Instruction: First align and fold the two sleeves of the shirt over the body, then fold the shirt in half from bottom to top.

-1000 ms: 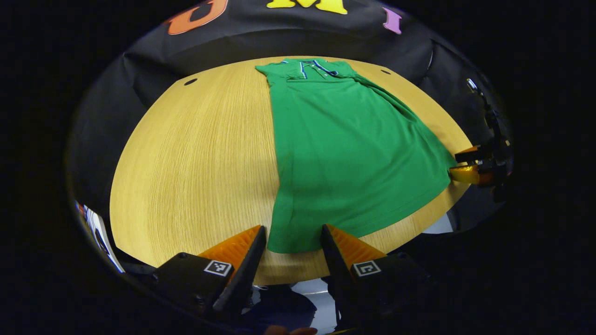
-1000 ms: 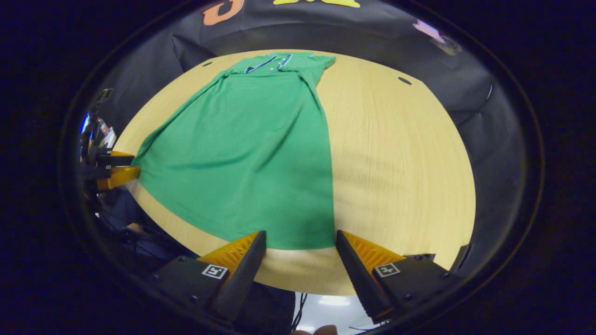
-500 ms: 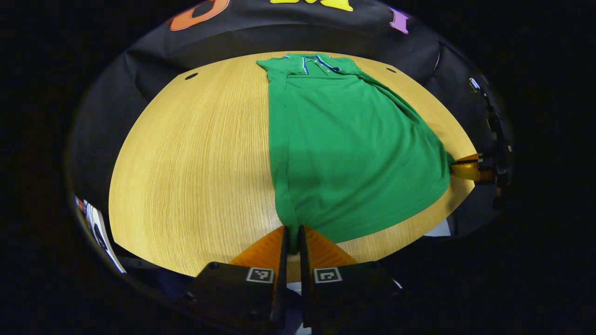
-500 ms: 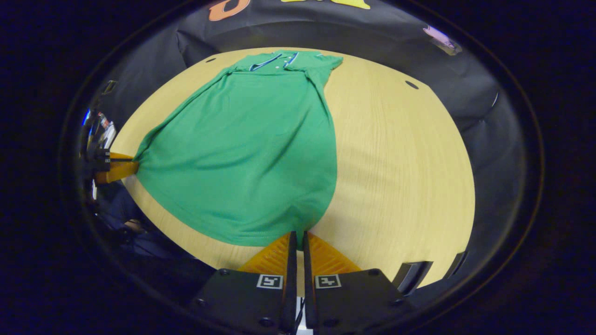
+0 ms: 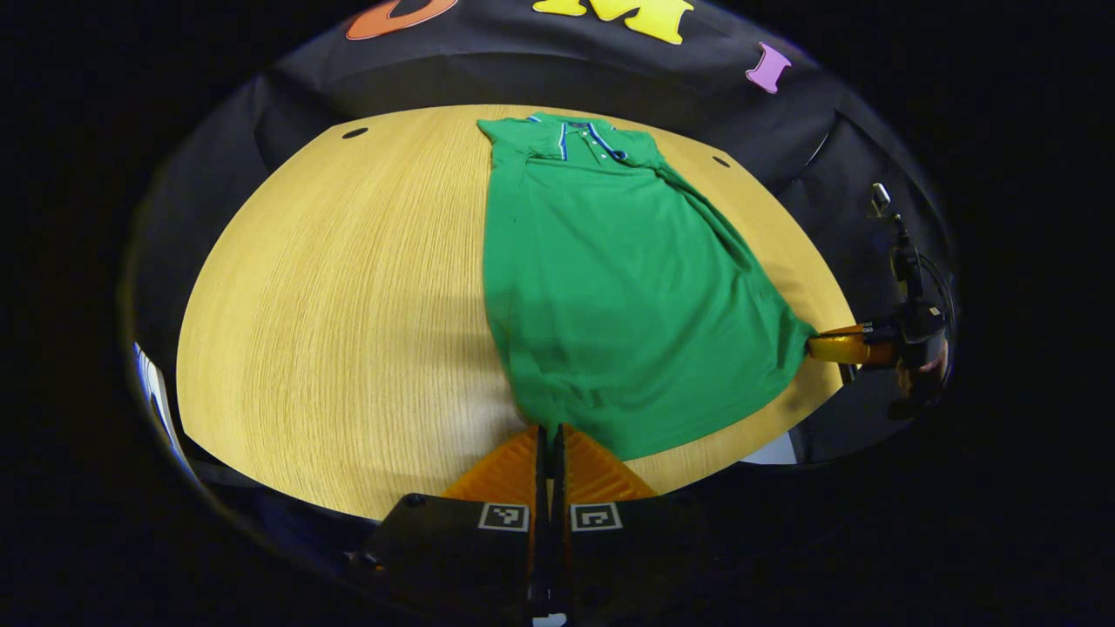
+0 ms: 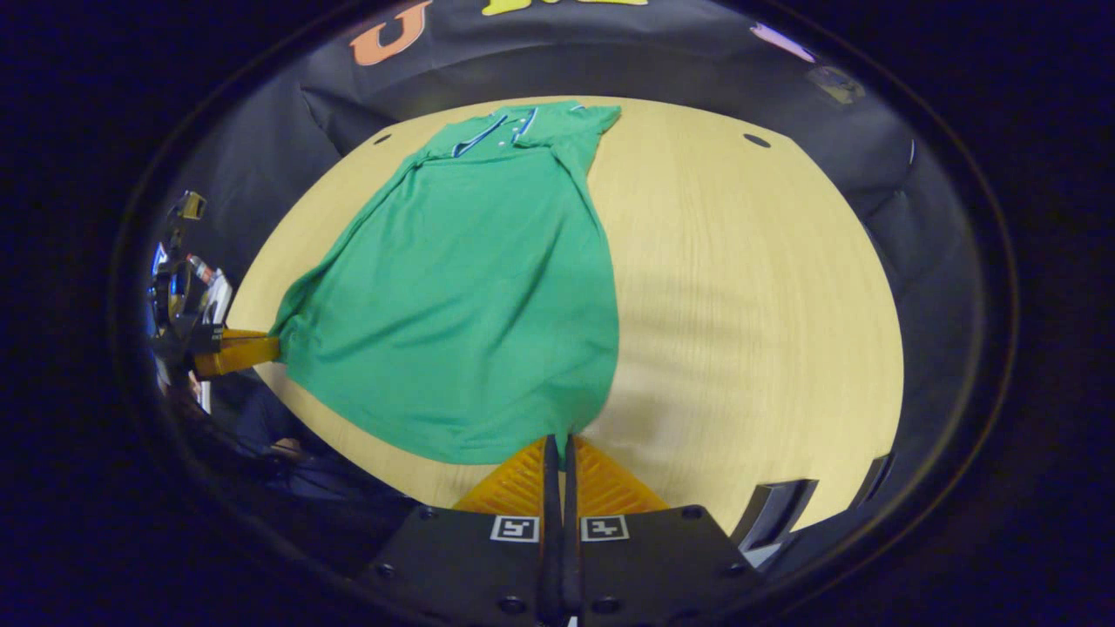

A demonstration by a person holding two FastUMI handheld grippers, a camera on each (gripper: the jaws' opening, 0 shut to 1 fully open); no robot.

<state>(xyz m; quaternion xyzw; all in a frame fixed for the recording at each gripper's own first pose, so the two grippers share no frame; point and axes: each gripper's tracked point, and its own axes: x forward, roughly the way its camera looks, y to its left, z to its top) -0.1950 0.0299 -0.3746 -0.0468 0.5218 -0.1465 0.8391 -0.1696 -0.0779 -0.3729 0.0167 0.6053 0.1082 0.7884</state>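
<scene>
In the left gripper view, the left gripper [image 5: 549,433] has its jaws pressed together on the near hem corner of the shirt [image 5: 610,279], with the cloth pinched between the two fingers. From that pinch the green shirt runs away ahead of the jaws and a little to their right, lying on the table [image 5: 348,287], its collar [image 5: 582,139] at the far end and both sleeves folded in over the body. Well off to the right of these jaws, the right gripper [image 5: 827,347] holds the other hem corner, and the hem between the two sags in a curve.

In the right gripper view, the right gripper [image 6: 559,442] is likewise closed tight on its hem corner, cloth caught between the fingers. The shirt [image 6: 488,279] stretches ahead and to the left of these jaws, collar [image 6: 501,131] farthest away. Bare table [image 6: 740,287] lies to the right. Far to the left, the left gripper [image 6: 253,348] grips the opposite corner.
</scene>
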